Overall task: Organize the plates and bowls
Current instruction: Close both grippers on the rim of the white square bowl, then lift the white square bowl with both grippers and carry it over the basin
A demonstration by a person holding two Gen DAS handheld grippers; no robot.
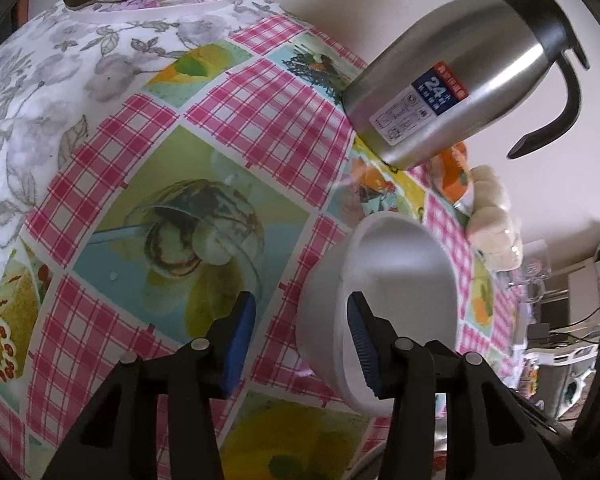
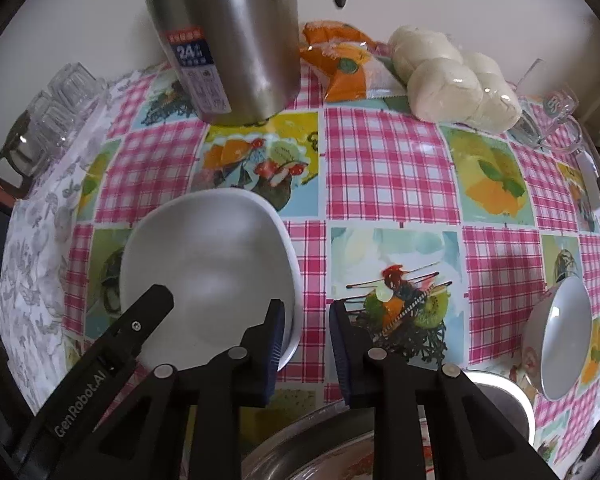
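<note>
A plain white bowl stands on the checked tablecloth. My left gripper straddles the bowl's near wall: one blue pad is inside the bowl, the other hangs outside, clear of the wall. One of its black fingers shows over the bowl's left side in the right wrist view. My right gripper straddles the bowl's right rim, with one pad over the inside and the other outside. A gap shows beside the rim. A second bowl with a patterned outside sits at the right edge.
A steel thermos jug stands behind the bowl. Glass tumblers sit at the far left. An orange packet, a bag of white buns and a glass mug line the wall. A steel dish lies at the near edge.
</note>
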